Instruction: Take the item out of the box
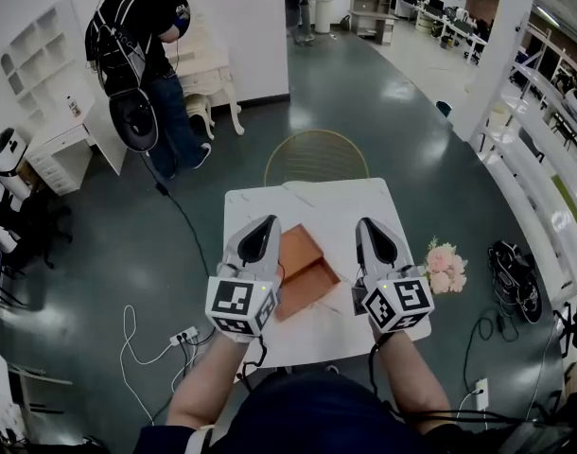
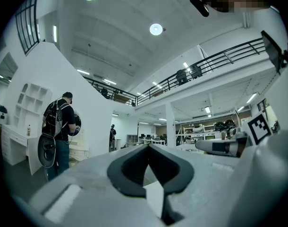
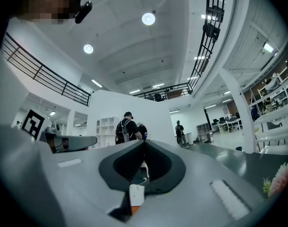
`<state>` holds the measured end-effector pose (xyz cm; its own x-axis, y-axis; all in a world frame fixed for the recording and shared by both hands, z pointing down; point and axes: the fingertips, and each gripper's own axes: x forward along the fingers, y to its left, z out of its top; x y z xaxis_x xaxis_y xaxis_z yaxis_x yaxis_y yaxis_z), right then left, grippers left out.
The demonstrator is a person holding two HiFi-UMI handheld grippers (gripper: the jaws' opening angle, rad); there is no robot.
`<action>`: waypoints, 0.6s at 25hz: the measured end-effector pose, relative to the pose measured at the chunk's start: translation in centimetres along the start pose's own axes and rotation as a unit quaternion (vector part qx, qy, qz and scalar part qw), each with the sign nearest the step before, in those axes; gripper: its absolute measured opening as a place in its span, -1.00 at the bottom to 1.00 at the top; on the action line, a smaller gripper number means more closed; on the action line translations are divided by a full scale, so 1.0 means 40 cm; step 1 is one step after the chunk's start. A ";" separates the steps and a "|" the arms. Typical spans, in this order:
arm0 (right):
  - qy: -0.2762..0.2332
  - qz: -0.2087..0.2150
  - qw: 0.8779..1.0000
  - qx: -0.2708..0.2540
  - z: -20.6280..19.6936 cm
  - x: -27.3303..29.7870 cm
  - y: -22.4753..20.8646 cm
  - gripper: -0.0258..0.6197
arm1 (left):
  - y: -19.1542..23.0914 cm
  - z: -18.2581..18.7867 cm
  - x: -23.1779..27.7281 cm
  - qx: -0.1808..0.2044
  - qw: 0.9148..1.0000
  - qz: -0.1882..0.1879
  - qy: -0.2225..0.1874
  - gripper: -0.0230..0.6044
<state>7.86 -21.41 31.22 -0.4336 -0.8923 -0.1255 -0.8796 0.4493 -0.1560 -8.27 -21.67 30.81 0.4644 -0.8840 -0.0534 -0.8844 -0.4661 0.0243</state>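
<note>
An open brown box [image 1: 303, 272] lies in the middle of the small white table [image 1: 317, 201], its lid folded back; I cannot make out an item inside. My left gripper [image 1: 267, 221] hovers over the box's left side with its jaws shut and empty. My right gripper [image 1: 366, 223] hovers over the box's right side, also shut with nothing between its fingers. Both point away from me, slightly upward. In the left gripper view the closed left gripper [image 2: 148, 146] faces the room, and in the right gripper view the right gripper [image 3: 144, 143] does the same.
A bunch of pink flowers [image 1: 445, 267] lies by the table's right edge. A round-backed chair [image 1: 315, 156] stands behind the table. A person with a backpack [image 1: 142, 64] stands at the back left near white shelves. Cables [image 1: 151, 334] trail over the floor on the left.
</note>
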 end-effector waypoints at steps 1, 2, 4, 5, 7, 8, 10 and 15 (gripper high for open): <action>0.002 -0.001 1.000 -0.004 -0.002 0.001 0.001 -0.92 | 0.001 0.000 0.000 0.001 1.000 0.000 -0.001 -0.92; 0.003 -0.002 1.000 -0.008 -0.004 0.002 0.002 -0.92 | 0.002 0.000 0.000 0.001 1.000 0.001 -0.002 -0.92; 0.005 -0.003 1.000 -0.014 -0.004 0.005 0.003 -0.92 | 0.004 0.003 0.002 0.002 1.000 0.001 -0.004 -0.92; 0.006 -0.002 1.000 -0.015 -0.002 0.006 0.004 -0.92 | 0.005 0.006 0.004 0.003 1.000 0.002 -0.004 -0.92; 0.005 -0.001 1.000 -0.017 0.002 0.010 0.006 -0.92 | 0.008 0.008 0.007 0.003 1.000 0.001 -0.004 -0.92; 0.005 0.000 1.000 -0.018 0.002 0.012 0.007 -0.92 | 0.009 0.007 0.008 0.002 1.000 0.001 -0.004 -0.92; 0.003 0.000 1.000 -0.019 0.003 0.014 0.008 -0.92 | 0.012 0.003 0.011 0.000 1.000 0.002 -0.002 -0.92; -0.006 0.000 1.000 -0.029 0.000 0.003 0.011 -0.92 | 0.006 -0.009 0.016 -0.004 1.000 -0.002 0.005 -0.92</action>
<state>7.42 -21.30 31.13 -0.4310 -0.8918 -0.1374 -0.8897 0.4454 -0.0999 -8.17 -22.34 31.15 0.4676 -0.8828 -0.0441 -0.8826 -0.4691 0.0316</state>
